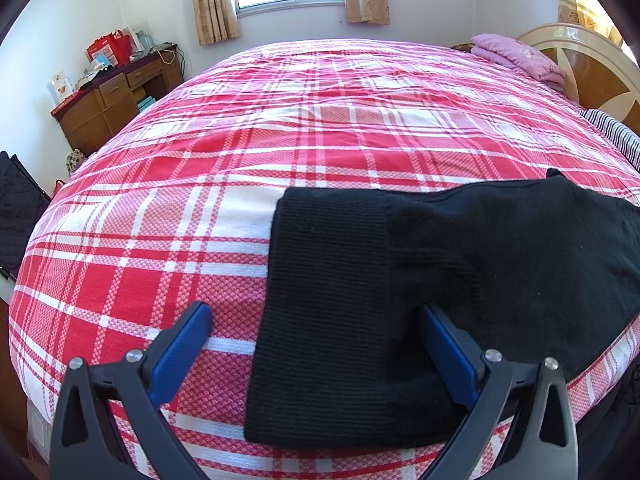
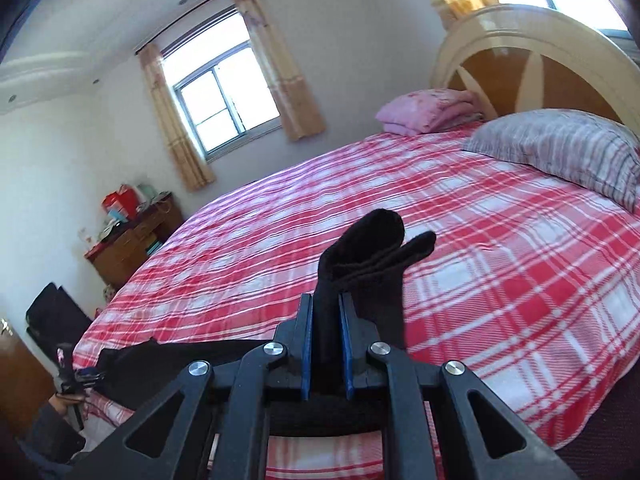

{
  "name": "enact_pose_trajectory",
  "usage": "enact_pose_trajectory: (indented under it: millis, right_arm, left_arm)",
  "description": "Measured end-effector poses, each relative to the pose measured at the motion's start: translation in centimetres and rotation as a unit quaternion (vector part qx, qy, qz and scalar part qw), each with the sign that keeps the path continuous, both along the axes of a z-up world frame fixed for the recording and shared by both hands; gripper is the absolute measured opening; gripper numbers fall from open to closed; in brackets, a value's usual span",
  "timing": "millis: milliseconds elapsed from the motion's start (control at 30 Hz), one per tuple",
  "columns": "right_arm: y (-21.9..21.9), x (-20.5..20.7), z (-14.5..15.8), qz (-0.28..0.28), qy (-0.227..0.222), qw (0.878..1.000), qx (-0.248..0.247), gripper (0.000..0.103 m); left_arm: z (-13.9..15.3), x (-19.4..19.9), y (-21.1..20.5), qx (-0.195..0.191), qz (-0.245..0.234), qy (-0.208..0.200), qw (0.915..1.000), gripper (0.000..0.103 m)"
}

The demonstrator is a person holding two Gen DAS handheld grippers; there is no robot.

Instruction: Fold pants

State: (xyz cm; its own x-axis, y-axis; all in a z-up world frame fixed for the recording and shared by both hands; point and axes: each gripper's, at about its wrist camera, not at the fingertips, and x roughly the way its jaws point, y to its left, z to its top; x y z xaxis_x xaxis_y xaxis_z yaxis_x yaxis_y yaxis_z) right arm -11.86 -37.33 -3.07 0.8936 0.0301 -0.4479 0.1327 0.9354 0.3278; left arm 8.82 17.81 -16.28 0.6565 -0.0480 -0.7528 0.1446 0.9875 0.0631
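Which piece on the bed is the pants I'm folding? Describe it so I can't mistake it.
On the red plaid bedspread, look at the near edge. The black pants lie there, ribbed waistband by the left gripper. They are the only black thing; the folded blanket at the headboard is pink.

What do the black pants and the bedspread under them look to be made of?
Black pants: looks like soft matte knit; the ribbed band shows fine rows, the rest looks fleecy. Bedspread: seems woven cotton-like cloth, matte, with a visible checked weave in the red-and-white plaid.

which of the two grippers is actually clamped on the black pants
The right gripper: its blue fingers pinch a bunch of the black pants. The left gripper is spread wide open.
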Motion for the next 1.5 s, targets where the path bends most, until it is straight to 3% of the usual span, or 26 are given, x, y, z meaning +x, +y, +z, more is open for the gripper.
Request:
enact_pose_trajectory:
  millis: [467,1000,1167,1367,1500]
  right_arm:
    - [9.2,6.3,-0.7,0.125,0.018,0.992,-0.009,0.012]
    - [19.1,12.7,-6.4,0.225,0.078,0.971,-0.017,0.012]
    - [22.9,14.4,-9.2,0.263,0.105,0.959,-0.030,0.005]
    - [25.1,14.4,-11.1,0.301,0.134,0.942,-0.067,0.005]
    - [22.5,12.5,-8.6,0.279,0.110,0.951,-0.080,0.006]
  left_arm:
    - [0.0,0.0,0.0,0.000,0.000,0.000,1.0000,0.103]
    - [0.1,0.0,0.0,-0.001,0.001,-0.001,1.0000,0.103]
    - [0.5,0.0,0.1,-0.004,-0.002,0.004,1.0000,0.103]
    - [3.6,-1.0,0.0,0.016,0.001,-0.027,0.9995,0.103]
    - [6.7,-2.2,-1.8,0.010,-0.006,-0.060,0.9981,0.103]
